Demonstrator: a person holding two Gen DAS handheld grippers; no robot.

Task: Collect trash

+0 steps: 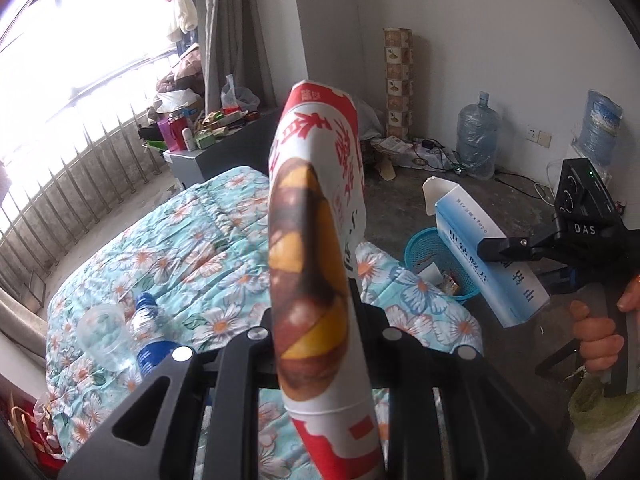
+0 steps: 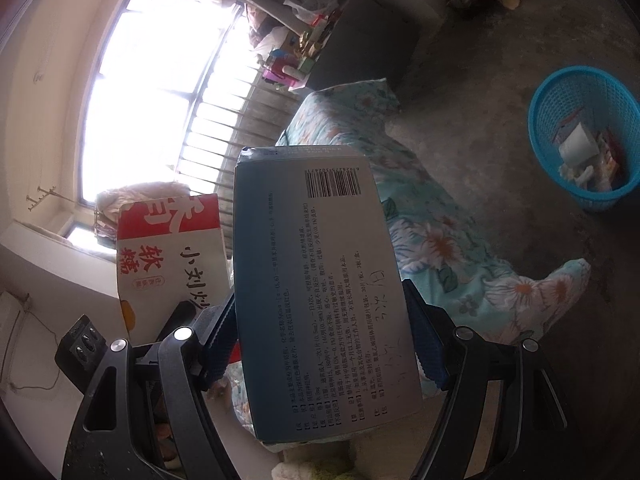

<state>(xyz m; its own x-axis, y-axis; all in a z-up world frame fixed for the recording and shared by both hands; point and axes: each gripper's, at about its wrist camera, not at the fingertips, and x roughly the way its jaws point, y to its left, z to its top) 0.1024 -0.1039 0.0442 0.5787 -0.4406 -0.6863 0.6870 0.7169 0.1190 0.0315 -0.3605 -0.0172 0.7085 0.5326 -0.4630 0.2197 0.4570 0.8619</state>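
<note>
My left claw (image 1: 320,320) is clenched on a flattened red-and-white paper bag (image 1: 316,216); my right claw (image 2: 320,344) grips a blue medicine box (image 2: 320,292). Beyond both, on the floor beside the bed (image 1: 168,248), sits the blue basket (image 2: 584,136). Released short of it, the limp bag could flutter aside, I judge.

the blue basket (image 2: 586,136) stands alone on bare concrete floor (image 2: 500,60), its mouth open from above though wrappers already lie inside. between the basket and the bed, the drooping corner of the floral quilt (image 1: 420,308) narrows the gap. two water jugs (image 1: 476,136) and loose cables crowd the far wall, well apart from the basket. on the quilt, a clear cup (image 1: 104,336) lies just beside a water bottle (image 1: 150,328), with open bedding around them.
</note>
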